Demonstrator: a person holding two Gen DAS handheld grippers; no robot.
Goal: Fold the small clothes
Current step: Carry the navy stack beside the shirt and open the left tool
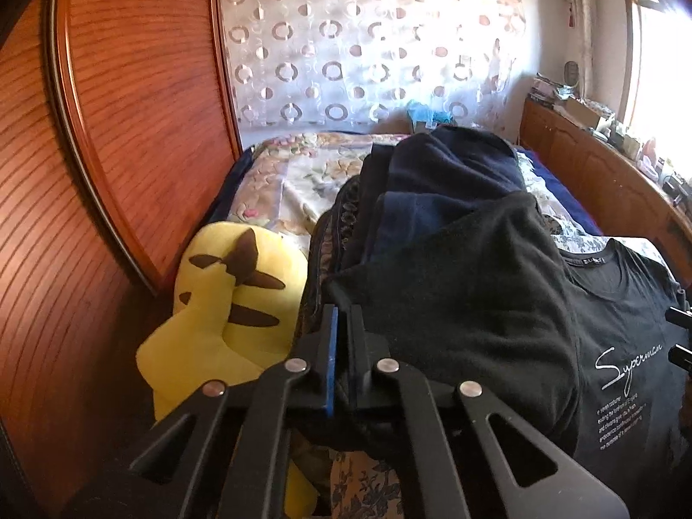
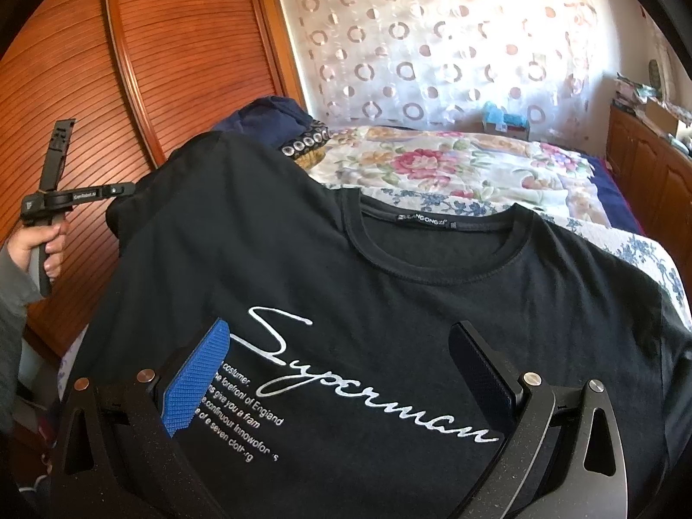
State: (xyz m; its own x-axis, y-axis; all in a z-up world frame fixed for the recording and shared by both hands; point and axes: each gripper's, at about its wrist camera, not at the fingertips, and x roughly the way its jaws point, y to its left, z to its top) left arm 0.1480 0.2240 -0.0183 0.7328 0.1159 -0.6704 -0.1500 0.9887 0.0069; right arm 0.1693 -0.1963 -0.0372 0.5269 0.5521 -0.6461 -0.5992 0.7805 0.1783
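The left gripper's (image 1: 344, 315) fingers are clenched on the black T-shirt's (image 2: 389, 302) folded-over side at the bed's (image 2: 475, 164) near edge, the right gripper's (image 2: 341, 372) released above its print; next, likely laying that fold flat.

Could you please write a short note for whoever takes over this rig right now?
Left gripper: shut, apparently pinching the left edge of the black T-shirt, which looks folded inward there.
Right gripper: open, over the shirt's printed chest, holding nothing.
The shirt lies face up on the bed; dark clothes are heaped behind it, beside a yellow plush toy.
Done: at most one side fold started.
Left: finish folding the shirt, then the heap.
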